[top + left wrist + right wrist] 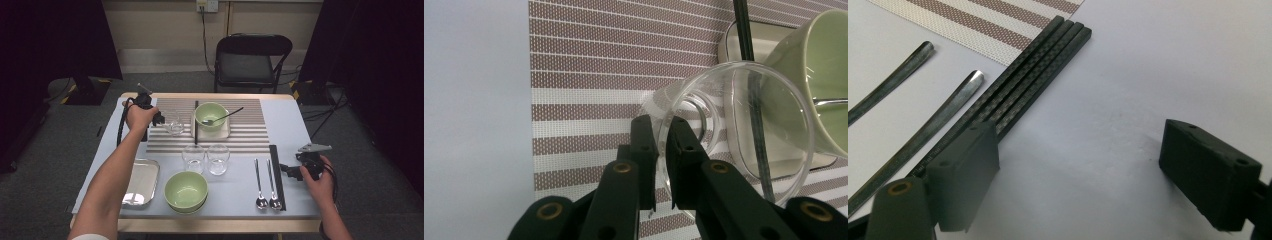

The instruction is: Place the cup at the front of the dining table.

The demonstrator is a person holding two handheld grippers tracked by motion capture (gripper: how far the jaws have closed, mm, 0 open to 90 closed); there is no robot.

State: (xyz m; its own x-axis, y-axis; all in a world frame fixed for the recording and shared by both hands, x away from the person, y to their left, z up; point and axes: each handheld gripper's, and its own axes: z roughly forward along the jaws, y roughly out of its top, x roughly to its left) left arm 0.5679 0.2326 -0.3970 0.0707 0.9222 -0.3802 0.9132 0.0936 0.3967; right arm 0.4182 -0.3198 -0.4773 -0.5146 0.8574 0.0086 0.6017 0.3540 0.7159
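One tool [662, 135] nipping glass [744, 130] rim, other tool [1093, 175] wide open

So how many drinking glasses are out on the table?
3. One glass sits on the striped mat, its rim pinched in the left gripper; two glasses stand side by side at the mat's near edge.
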